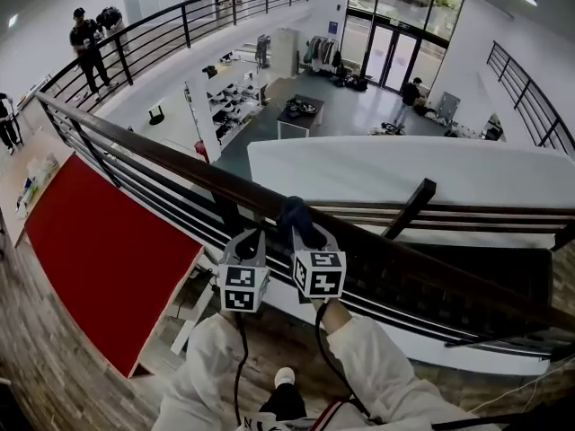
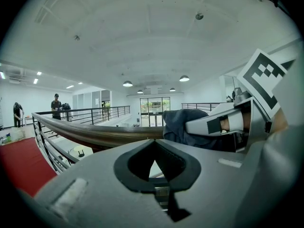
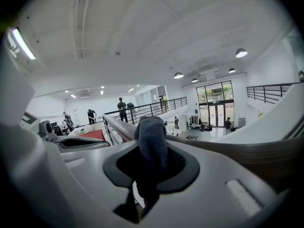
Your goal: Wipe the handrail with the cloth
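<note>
A dark wooden handrail (image 1: 162,151) runs from upper left to lower right across the head view. A dark blue cloth (image 1: 293,215) is draped over it at the middle. My right gripper (image 1: 301,234) is shut on the cloth (image 3: 152,132), which bulges up between its jaws and rests on the handrail (image 3: 237,151). My left gripper (image 1: 251,239) sits right beside it on the left, just short of the rail, with its jaws shut and nothing between them. In the left gripper view the handrail (image 2: 95,134) passes just ahead of my left gripper (image 2: 154,146), with the cloth (image 2: 183,122) to the right.
Thin black bars (image 1: 153,191) run below the rail, and a slanted post (image 1: 411,206) joins it on the right. A red mat (image 1: 99,250) lies on the wooden floor to my left. People (image 1: 87,43) stand on the far walkway. Beyond the rail is a drop to the lower floor (image 1: 359,115).
</note>
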